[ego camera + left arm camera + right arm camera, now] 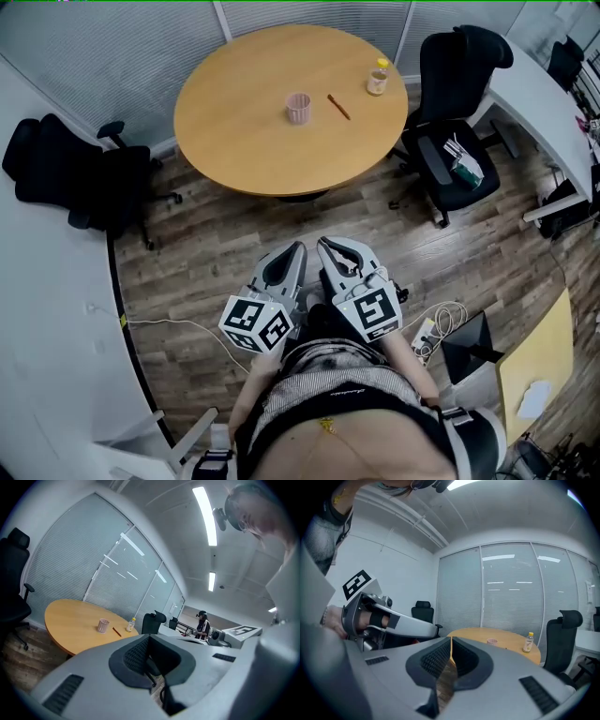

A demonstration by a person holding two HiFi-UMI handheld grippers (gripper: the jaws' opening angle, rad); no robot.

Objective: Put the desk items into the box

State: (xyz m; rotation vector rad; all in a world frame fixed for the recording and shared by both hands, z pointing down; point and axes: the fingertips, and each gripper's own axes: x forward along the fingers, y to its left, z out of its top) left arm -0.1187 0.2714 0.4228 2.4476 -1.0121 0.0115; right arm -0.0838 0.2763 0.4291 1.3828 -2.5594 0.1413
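**Both tools clenched and empty, desk items on the round counter**

The person stands on the wooden floor (216, 244), back from the round counter (234, 141), and holds both tools close in front of the body. The tools lie side by side, and their tips point toward the counter.

The left tool (296, 249) is clenched: in its own view the pads meet with nothing between them. The right tool (324, 244) is clenched too, its jaws pressed together on nothing. Neither tool touches any item, and both are well apart from the counter.

Three items rest on the counter's far half:
- A pink ribbed cup (298, 108) stands upright near the middle.
- A pencil (338, 106) lies flat just to the right of the cup, apart from it.
- A small bottle (378, 77) with a yellow cap stands upright near the right edge.

One black chair (455, 122) sits to the counter's right, with some small objects on its seat. Another chair (75, 173) stands at the left beside a white desk (47, 309).

In the right gripper view, the left tool shows at the left with its marker cube.
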